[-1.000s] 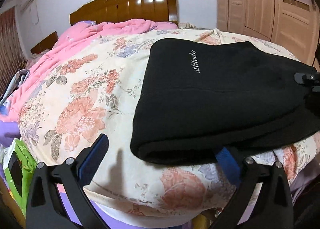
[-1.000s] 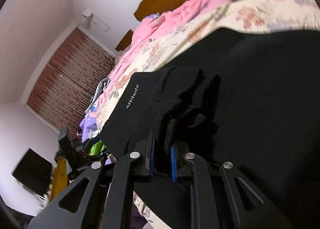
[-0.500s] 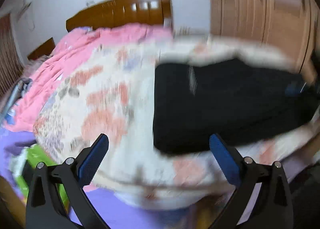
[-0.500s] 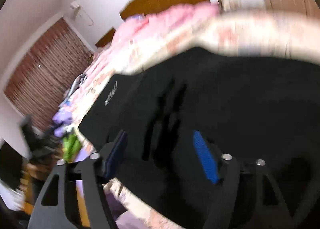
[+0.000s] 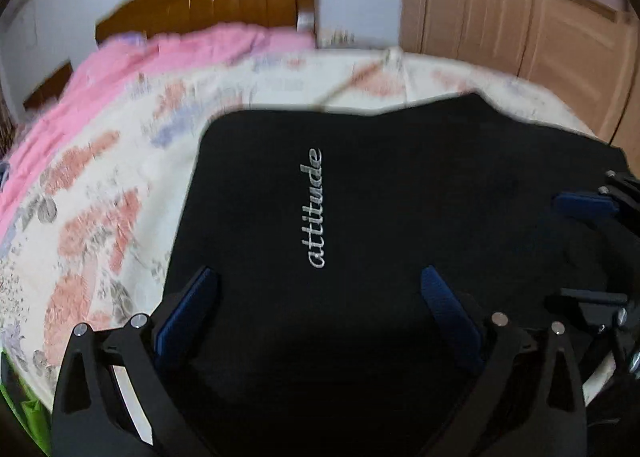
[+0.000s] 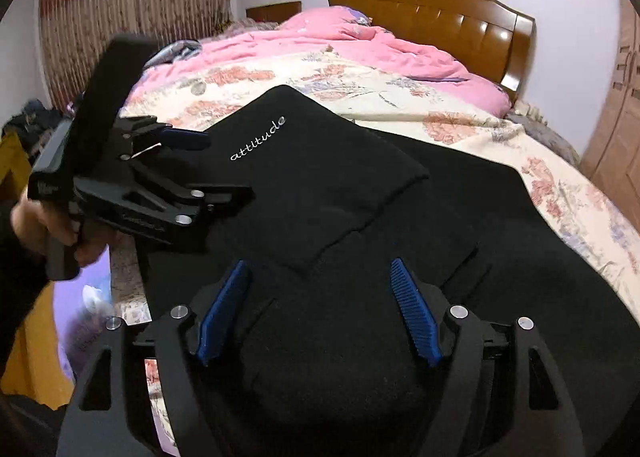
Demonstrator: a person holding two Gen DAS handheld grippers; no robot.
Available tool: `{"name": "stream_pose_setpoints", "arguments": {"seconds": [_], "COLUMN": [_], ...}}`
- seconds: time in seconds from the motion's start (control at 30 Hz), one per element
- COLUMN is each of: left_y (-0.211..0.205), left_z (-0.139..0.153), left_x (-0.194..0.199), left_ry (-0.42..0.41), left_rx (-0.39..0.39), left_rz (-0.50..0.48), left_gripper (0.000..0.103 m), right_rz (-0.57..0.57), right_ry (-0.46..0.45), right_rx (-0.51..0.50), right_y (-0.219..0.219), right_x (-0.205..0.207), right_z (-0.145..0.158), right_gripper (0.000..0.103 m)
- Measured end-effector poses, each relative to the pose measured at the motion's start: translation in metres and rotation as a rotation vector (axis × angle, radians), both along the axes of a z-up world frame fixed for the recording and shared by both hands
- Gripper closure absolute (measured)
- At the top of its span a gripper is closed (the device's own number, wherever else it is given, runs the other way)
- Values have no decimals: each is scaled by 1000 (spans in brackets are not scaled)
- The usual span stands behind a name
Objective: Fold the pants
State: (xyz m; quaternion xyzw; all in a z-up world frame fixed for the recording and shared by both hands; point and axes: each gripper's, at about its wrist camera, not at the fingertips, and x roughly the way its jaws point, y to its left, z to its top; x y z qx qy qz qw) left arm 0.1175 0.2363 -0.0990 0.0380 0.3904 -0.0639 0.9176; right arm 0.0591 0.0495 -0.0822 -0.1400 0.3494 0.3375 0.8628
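Note:
Black pants (image 5: 380, 185) with white "attitude" lettering lie folded on the floral bedspread (image 5: 100, 217). In the right wrist view the lettered fold (image 6: 320, 165) rests on a wider black layer. My left gripper (image 5: 320, 285) hovers open over the near part of the pants, nothing between its blue pads (image 5: 188, 309). It shows in the right wrist view as the left gripper (image 6: 224, 167), held by a hand (image 6: 36, 225). My right gripper (image 6: 320, 289) is open above the black cloth and pinches nothing. It enters the left wrist view at the right edge as the right gripper (image 5: 560, 247).
A pink quilt (image 6: 360, 41) lies bunched toward the wooden headboard (image 6: 432, 21). A wooden wardrobe (image 5: 520, 25) stands to the right of the bed, curtains (image 6: 132, 5) to the left. Clothes and a green item (image 5: 20, 413) sit past the bed's near-left edge.
My right gripper was shut on a bunch of black cloth; it has opened, let go and rolled level. My left gripper moved right, from over the bedspread to over the pants.

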Motion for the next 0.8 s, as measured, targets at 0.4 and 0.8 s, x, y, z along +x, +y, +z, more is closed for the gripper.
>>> {"name": "stream_pose_setpoints", "arguments": {"seconds": [0.4,0.8], "left_y": [-11,31], "left_z": [47,12], "left_x": [86,103], "left_ry": [-9,74], "left_rx": [78,-78], "left_rz": [44,173], "left_gripper": [2,1], "right_rz": [-8,-82], "right_ry": [20,1], "right_rx": [41,98], "right_y": [-1,-26], "right_x": [5,36], "right_z": [2,51], "right_gripper": [24,21]}}
